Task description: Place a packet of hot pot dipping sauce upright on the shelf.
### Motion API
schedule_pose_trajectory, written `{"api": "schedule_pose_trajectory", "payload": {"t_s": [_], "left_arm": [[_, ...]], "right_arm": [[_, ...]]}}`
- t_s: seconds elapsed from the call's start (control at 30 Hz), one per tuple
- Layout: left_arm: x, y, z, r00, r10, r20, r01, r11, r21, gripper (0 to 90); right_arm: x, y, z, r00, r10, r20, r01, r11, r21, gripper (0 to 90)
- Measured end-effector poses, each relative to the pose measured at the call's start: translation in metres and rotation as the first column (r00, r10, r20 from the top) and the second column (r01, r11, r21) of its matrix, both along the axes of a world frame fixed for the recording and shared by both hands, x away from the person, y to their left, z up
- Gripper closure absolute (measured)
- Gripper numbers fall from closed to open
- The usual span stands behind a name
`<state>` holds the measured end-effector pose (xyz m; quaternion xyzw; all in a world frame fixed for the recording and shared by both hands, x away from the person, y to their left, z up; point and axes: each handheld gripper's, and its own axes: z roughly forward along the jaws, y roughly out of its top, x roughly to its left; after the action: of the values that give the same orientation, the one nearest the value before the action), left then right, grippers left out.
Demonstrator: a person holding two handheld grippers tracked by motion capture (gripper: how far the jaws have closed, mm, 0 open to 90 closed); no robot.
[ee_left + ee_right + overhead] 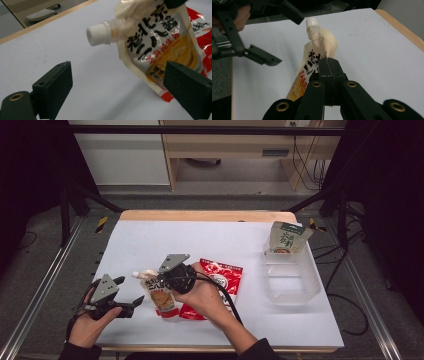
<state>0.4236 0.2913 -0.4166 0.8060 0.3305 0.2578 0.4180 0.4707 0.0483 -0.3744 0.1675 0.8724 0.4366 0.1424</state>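
From the high view, the spouted pouch [159, 296] lies near the front of the tabletop [150, 240], its lower edge overlapping a red packet [222, 277] just to its right. The right gripper [172, 275] sits over the pouch's upper part, and the left gripper [125, 295] waits just left of the pouch. Well to the right of the pouch stands a clear bin [292, 280] with a green-topped bag [286, 237] leaning in its far end; nothing lies between pouch and bin.

In the left gripper view, the fingers [53, 86] stand wide apart, with the pouch [160, 47] and its white cap [96, 33] ahead of them, tilted up off the tabletop.

In the right gripper view, the fingers [329, 72] are clamped on the pouch's [312, 67] edge below the spout, the cap [312, 22] pointing away. The left gripper [277, 37] is open beside the pouch. The hold looks thin, so lifting slowly, or steadying the pouch with the left fingers, should keep it from slipping or dragging the red packet.
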Motion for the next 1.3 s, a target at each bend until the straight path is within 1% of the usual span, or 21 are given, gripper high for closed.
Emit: {"api": "schedule_pose_trajectory", "payload": {"t_s": [0.07, 0.13, 0.2, 0.23, 0.3, 0.33, 0.4, 0.5, 0.53, 0.57, 0.63, 0.73, 0.97, 1.1, 1.2, 1.3], "left_arm": [[0.003, -0.001, 0.001, 0.9997, -0.023, -0.002, 0.023, 0.9997, -0.008, 8.6], [0.006, -0.002, 0.003, 0.9983, -0.057, -0.015, 0.056, 0.9982, -0.021, 8.9], [0.008, -0.004, 0.006, 0.9968, -0.079, -0.015, 0.079, 0.9968, -0.015, 10.8], [0.010, -0.004, 0.007, 0.9968, -0.079, -0.013, 0.079, 0.9967, -0.017, 13.1], [0.013, -0.004, 0.011, 0.9960, -0.088, -0.016, 0.088, 0.9956, -0.034, 17.7], [0.015, -0.004, 0.013, 0.9950, -0.098, -0.017, 0.098, 0.9946, -0.035, 19.8], [0.017, -0.005, 0.015, 0.9923, -0.123, -0.015, 0.123, 0.9919, -0.033, 26.6], [0.021, -0.008, 0.016, 0.9890, -0.146, -0.021, 0.146, 0.9892, -0.009, 32.7], [0.022, -0.009, 0.017, 0.9871, -0.159, -0.021, 0.159, 0.9873, -0.005, 36.1], [0.022, -0.010, 0.017, 0.9854, -0.168, -0.025, 0.168, 0.9858, -0.008, 37.7], [0.024, -0.011, 0.018, 0.9859, -0.166, -0.024, 0.166, 0.9861, 0.005, 40.0], [0.025, -0.008, 0.019, 0.9841, -0.173, -0.041, 0.172, 0.9849, -0.020, 45.3], [0.021, -0.006, 0.023, 0.9817, -0.181, -0.059, 0.179, 0.9833, -0.031, 54.3], [0.019, -0.004, 0.024, 0.9779, -0.193, -0.079, 0.191, 0.9809, -0.035, 61.4], [0.019, -0.004, 0.025, 0.9760, -0.199, -0.089, 0.196, 0.9798, -0.039, 63.3], [0.017, -0.005, 0.027, 0.9727, -0.209, -0.100, 0.206, 0.9776, -0.044, 65.9]], "right_arm": [[-0.003, 0.000, 0.001, 0.9999, 0.013, 0.006, -0.013, 0.9999, 0.002, 90.0], [-0.006, -0.001, 0.002, 0.9997, 0.023, 0.011, -0.023, 0.9997, 0.002, 90.0], [-0.007, -0.002, 0.003, 0.9990, 0.040, 0.018, -0.040, 0.9992, 0.002, 90.0], [-0.008, -0.003, 0.003, 0.9985, 0.050, 0.020, -0.050, 0.9987, 0.004, 90.0], [-0.010, -0.003, 0.003, 0.9977, 0.063, 0.025, -0.063, 0.9980, 0.001, 90.0], [-0.011, -0.003, 0.004, 0.9975, 0.066, 0.027, -0.065, 0.9979, -0.001, 90.0], [-0.013, -0.004, 0.004, 0.9972, 0.070, 0.027, -0.070, 0.9975, -0.004, 90.0], [-0.014, -0.004, 0.005, 0.9964, 0.080, 0.028, -0.080, 0.9968, -0.003, 90.0], [-0.014, -0.004, 0.005, 0.9961, 0.083, 0.029, -0.083, 0.9965, -0.004, 90.0], [-0.015, -0.003, 0.005, 0.9959, 0.086, 0.029, -0.086, 0.9963, -0.005, 90.0], [-0.015, -0.003, 0.006, 0.9955, 0.091, 0.027, -0.091, 0.9959, -0.007, 90.0], [-0.015, -0.005, 0.006, 0.9955, 0.090, 0.028, -0.090, 0.9959, -0.012, 90.0], [-0.013, -0.008, 0.005, 0.9968, 0.077, 0.020, -0.077, 0.9969, -0.015, 90.0], [-0.011, -0.010, 0.003, 0.9979, 0.062, 0.016, -0.062, 0.9979, -0.016, 90.0], [-0.010, -0.011, 0.003, 0.9982, 0.058, 0.012, -0.058, 0.9982, -0.014, 90.0], [-0.010, -0.012, 0.003, 0.9985, 0.054, 0.011, -0.053, 0.9985, -0.015, 90.0]]}}
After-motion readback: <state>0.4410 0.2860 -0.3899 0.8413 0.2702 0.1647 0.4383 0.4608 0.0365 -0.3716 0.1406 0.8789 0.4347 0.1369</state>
